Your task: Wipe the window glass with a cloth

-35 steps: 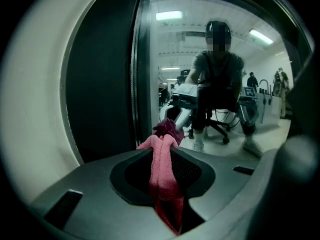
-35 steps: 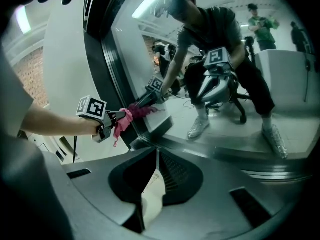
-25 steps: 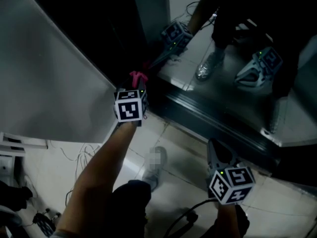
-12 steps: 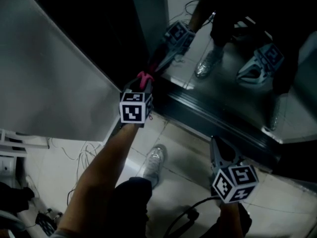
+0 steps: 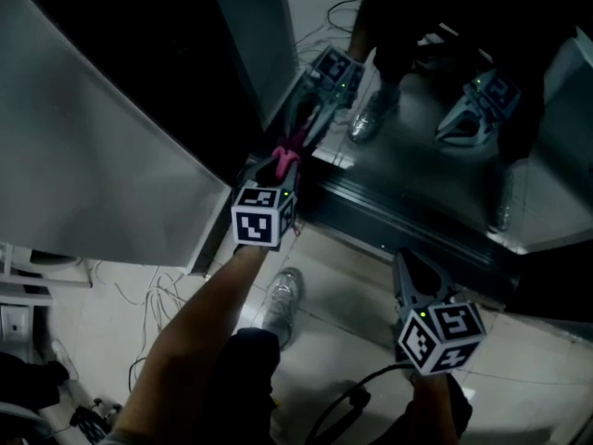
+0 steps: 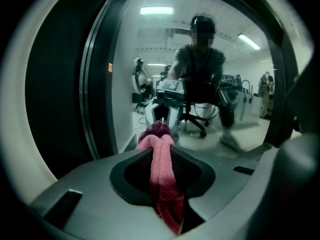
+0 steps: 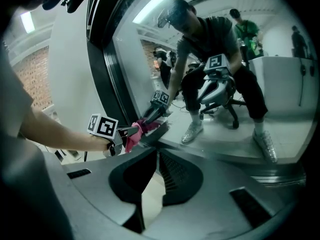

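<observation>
Mid-wipe, as far as I could judge. I had the left gripper (image 5: 282,167) clamped on the pink cloth (image 6: 162,165), which was bunched into a narrow roll between the jaws, with a darker wad poking out past the tips and a tail hanging back toward the camera. The cloth end sat at the low left corner of the window glass (image 5: 435,179), right by the dark frame (image 5: 398,225). The gripper and its reflection met at the cloth, so I read it as in contact with the pane. The right gripper (image 7: 157,153) was idle, nearer me and to the right, well apart from the glass, jaws closed tip to tip with nothing between them. What was done: couldn't tell. The lighting was dim and the pane was acting like a mirror, showing no streaks, smears or wet track I could pick out. What was left, by my estimate: most of the pane to the right and higher up, since the cloth was only working the corner. The contact patch looked small with the cloth rolled that tight.
</observation>
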